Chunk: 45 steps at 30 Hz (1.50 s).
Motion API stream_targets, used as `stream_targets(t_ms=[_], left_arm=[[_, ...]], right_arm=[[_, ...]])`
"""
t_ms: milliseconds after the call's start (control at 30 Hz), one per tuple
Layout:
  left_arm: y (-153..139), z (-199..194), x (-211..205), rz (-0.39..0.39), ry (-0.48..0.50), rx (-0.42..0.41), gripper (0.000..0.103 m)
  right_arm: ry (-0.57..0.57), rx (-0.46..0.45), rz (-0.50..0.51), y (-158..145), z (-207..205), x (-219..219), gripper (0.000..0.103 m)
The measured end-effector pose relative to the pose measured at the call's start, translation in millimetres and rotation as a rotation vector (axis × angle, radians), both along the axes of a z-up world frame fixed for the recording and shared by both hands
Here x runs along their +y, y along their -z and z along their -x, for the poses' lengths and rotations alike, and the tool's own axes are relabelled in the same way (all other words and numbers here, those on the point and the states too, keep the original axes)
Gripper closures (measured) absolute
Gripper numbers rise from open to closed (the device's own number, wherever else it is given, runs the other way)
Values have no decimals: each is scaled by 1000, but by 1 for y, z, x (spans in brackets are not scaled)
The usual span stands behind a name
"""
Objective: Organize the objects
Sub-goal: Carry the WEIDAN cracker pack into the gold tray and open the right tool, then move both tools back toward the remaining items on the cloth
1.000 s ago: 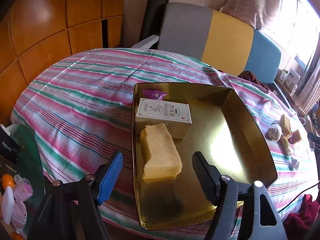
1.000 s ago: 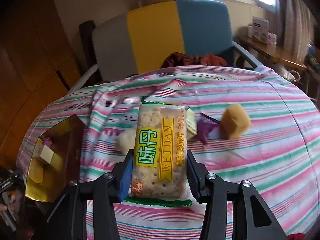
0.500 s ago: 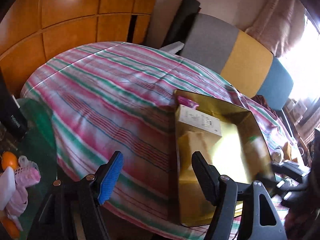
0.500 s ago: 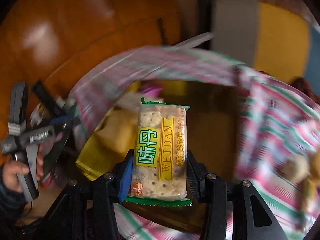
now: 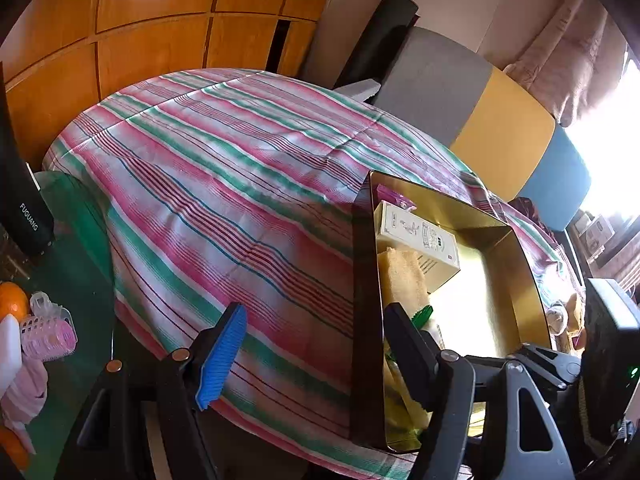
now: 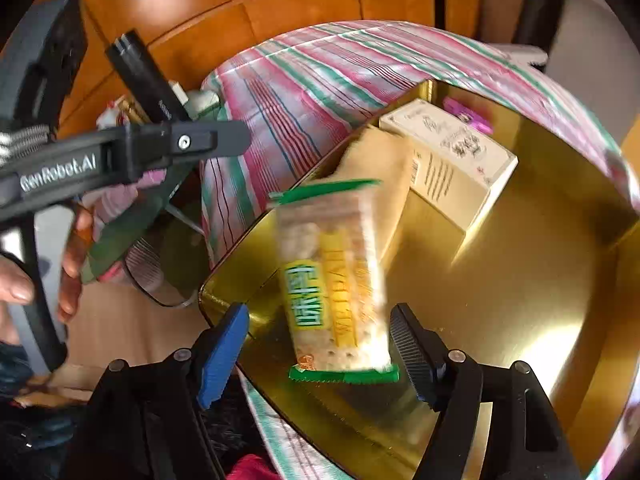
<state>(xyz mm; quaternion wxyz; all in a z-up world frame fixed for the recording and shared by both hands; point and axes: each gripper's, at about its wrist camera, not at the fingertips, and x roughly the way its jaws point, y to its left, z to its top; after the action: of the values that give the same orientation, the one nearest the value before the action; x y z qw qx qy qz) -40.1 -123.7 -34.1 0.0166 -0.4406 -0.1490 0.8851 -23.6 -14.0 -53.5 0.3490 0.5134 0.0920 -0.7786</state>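
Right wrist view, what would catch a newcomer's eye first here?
The blurred cracker packet with its green edges, lying loose between the right gripper fingers as they open, over the near end of the shiny gold tray. Behind it in the tray lie a sponge cake, a cream box and a purple wrapper.

We see a table under a striped cloth (image 5: 224,184), with a gold tray (image 5: 362,320) lying at its near right edge.
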Motion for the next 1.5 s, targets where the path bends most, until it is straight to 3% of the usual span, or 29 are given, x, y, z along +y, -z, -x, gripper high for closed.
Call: stream_targets(t_ms=[67, 233, 367, 567, 733, 1000, 1267, 1400, 1500], left_arm=[[0, -1, 1, 6, -5, 2, 32], [-5, -3, 6, 18, 6, 17, 32], [-12, -5, 15, 36, 32, 32, 32], [-10, -4, 27, -28, 64, 0, 32], [-17, -6, 46, -21, 119, 6, 32], [-29, -2, 105, 41, 275, 13, 32], [-46, -2, 187, 83, 521, 57, 32], [-53, -2, 236, 113, 627, 78, 31], [-55, -2, 273, 165, 688, 91, 26]], right_arm=[[26, -14, 34, -3, 0, 8, 13], [82, 5, 70, -9, -7, 22, 10], [144, 59, 78, -19, -14, 33, 0], [245, 149, 95, -38, -24, 59, 0], [338, 200, 109, -50, -35, 97, 0], [562, 205, 101, -52, -50, 200, 0], [846, 231, -44, -63, -69, 343, 0], [1070, 239, -66, -60, -84, 425, 0], [1297, 210, 9, -43, -105, 482, 0]])
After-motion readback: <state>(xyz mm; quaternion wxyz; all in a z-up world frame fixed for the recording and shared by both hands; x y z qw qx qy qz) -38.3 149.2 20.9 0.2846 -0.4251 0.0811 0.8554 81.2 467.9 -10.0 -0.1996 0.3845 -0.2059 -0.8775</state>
